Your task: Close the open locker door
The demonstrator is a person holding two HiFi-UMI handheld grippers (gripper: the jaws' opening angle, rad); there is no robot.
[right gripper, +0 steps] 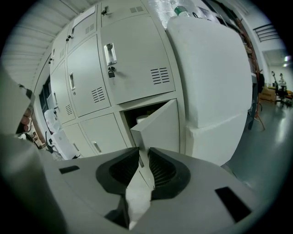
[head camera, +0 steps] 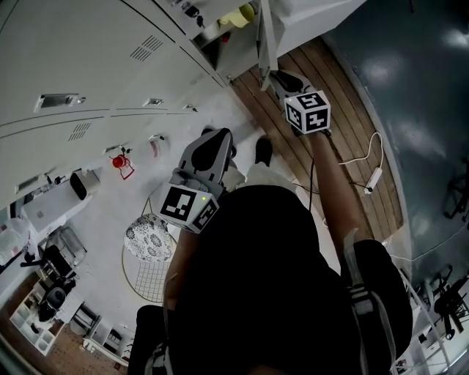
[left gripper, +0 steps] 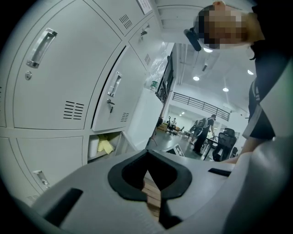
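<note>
The open locker door [head camera: 262, 40] juts out from the grey locker bank [head camera: 88, 51] at the top of the head view. Its compartment [left gripper: 104, 145] holds a yellow object [head camera: 238, 16] and a white roll. My right gripper [head camera: 275, 77] reaches up to the door's free edge. In the right gripper view the door [right gripper: 160, 125] runs edge-on between the pads, and the right gripper [right gripper: 143, 155] is shut on that edge. My left gripper [head camera: 212, 143] hangs lower and left, away from the lockers. The left gripper [left gripper: 149, 178] is shut with nothing in it.
A large white pillar [right gripper: 215, 77] stands just right of the open locker. A wooden floor strip [head camera: 330, 146] carries a white power strip and cable [head camera: 372, 179]. A red item [head camera: 121, 162] and a patterned round object [head camera: 150, 238] lie lower left. People stand far off [left gripper: 201, 132].
</note>
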